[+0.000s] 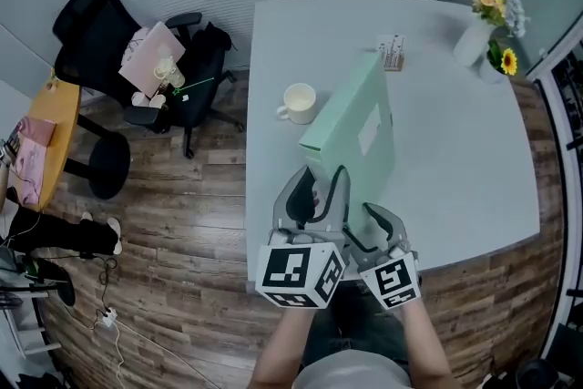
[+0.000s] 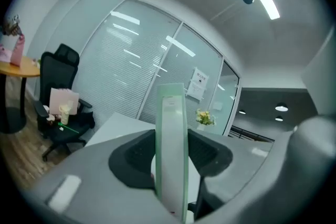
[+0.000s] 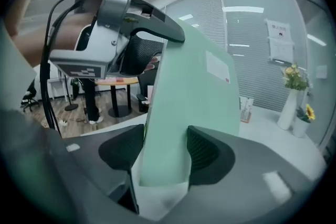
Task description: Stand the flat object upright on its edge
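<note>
A flat mint-green box (image 1: 351, 127) with a white label is held above the white table (image 1: 474, 168), and its broad face leans toward the right. My left gripper (image 1: 319, 196) is shut on its near corner; in the left gripper view the box's thin edge (image 2: 173, 139) stands upright between the jaws. My right gripper (image 1: 373, 219) is shut on the near end just beside it, with the green face (image 3: 194, 97) filling the gap between its pads. In the right gripper view the left gripper (image 3: 105, 34) shows clamped higher on the box. I cannot tell whether the far edge touches the table.
A white mug (image 1: 298, 102) stands left of the box. A small printed carton (image 1: 392, 52) lies behind it. A white vase with flowers (image 1: 478, 36) is at the far right corner. A black chair (image 1: 137, 59) with bags stands on the wooden floor to the left.
</note>
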